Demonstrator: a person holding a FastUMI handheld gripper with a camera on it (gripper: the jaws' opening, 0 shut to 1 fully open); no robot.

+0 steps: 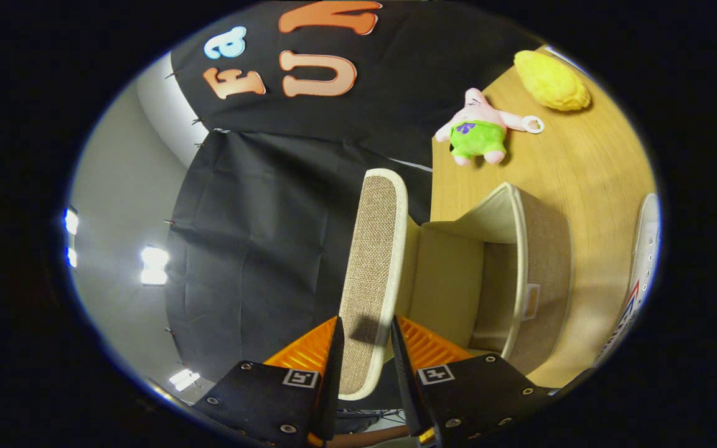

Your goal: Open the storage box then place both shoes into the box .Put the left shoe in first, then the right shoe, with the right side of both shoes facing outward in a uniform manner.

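Observation:
My gripper is shut on the lid of the storage box, one finger on each face of its free edge. The lid is a woven beige panel with a cream rim, swung up and away from the box mouth. Just beyond the fingers, the beige fabric box stands open on the wooden table; its cream inside has nothing in it. A white shoe with red and blue marks lies on the table past the far side of the box, partly cut off.
A pink star plush toy in green shorts and a yellow plush lie on the table beyond the box. Black cloth walls stand behind the lid, with bright lamps off to the side.

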